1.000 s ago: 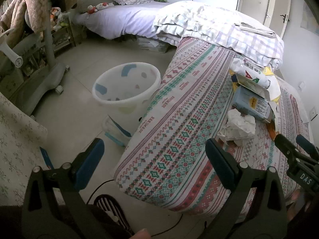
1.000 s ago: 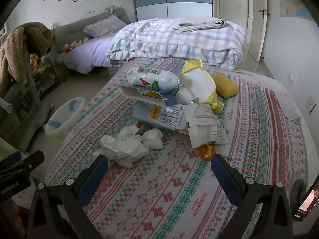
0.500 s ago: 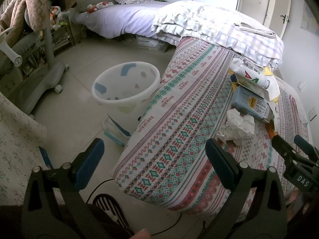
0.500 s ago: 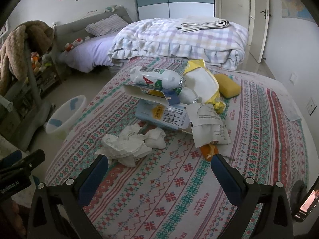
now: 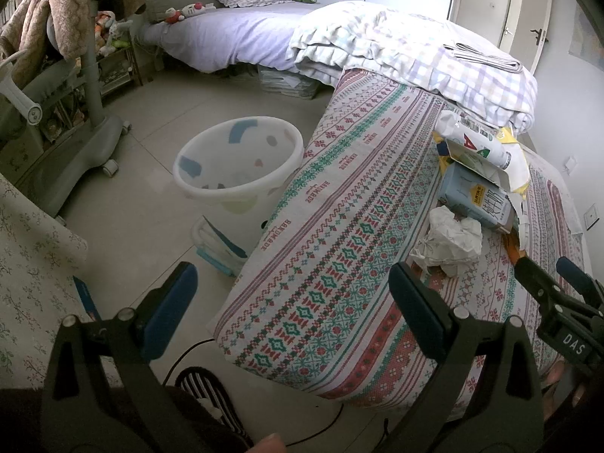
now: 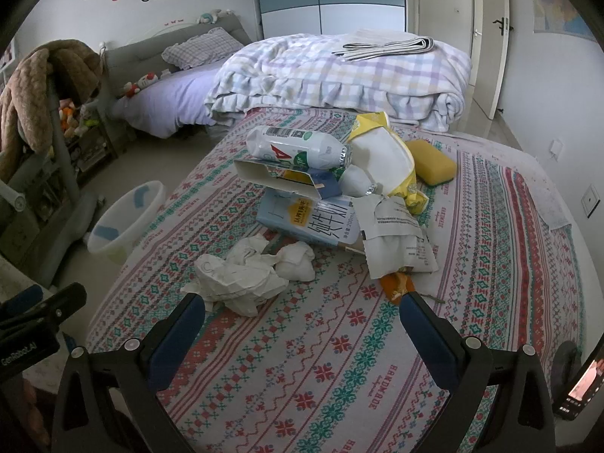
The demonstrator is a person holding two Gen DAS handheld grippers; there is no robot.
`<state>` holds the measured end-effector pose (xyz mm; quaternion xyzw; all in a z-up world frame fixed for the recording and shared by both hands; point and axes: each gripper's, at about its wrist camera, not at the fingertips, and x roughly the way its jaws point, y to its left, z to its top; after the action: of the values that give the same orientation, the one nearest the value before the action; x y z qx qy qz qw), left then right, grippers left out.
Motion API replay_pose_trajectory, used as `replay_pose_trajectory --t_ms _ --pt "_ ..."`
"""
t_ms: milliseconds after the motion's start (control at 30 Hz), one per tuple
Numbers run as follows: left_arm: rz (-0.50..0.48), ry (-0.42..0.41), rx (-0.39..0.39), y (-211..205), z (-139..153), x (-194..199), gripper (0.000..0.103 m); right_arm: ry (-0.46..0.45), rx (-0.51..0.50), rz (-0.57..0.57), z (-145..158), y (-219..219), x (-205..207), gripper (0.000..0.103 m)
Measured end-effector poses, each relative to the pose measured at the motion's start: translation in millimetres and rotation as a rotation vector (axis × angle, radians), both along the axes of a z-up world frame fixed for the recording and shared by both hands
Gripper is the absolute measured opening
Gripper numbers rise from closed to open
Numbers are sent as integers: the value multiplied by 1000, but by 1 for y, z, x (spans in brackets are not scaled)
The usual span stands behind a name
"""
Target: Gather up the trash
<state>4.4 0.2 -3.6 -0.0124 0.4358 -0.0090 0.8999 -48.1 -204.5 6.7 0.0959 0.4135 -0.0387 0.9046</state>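
Note:
A heap of trash lies on the patterned bed cover (image 6: 339,358): crumpled white paper (image 6: 241,279), a pale blue milk carton (image 6: 313,222), a white plastic bottle (image 6: 298,149), a yellow-and-white bag (image 6: 389,158), torn paper wrappers (image 6: 396,238) and an orange scrap (image 6: 396,287). My right gripper (image 6: 302,324) hangs open just short of the crumpled paper, holding nothing. My left gripper (image 5: 290,294) is open over the bed's corner. A white bin (image 5: 238,162) stands on the floor beside the bed. The paper (image 5: 449,241) and carton (image 5: 475,196) also show in the left wrist view.
A yellow sponge (image 6: 430,164) lies behind the heap. A folded checked quilt (image 6: 339,75) sits at the bed's far end. A grey stand on castors (image 5: 56,139) draped with a brown garment stands left of the bin. A striped slipper (image 5: 204,385) lies below.
My right gripper has moved forward, so the crumpled paper now lies closer to its fingertips. The left wrist view has barely shifted.

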Motion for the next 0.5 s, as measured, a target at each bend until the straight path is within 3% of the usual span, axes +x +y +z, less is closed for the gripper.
replay_pose_trajectory --t_ms 500 --pt "-6 0 -2 0 0 0 101 1 2 2 0 1 0 103"
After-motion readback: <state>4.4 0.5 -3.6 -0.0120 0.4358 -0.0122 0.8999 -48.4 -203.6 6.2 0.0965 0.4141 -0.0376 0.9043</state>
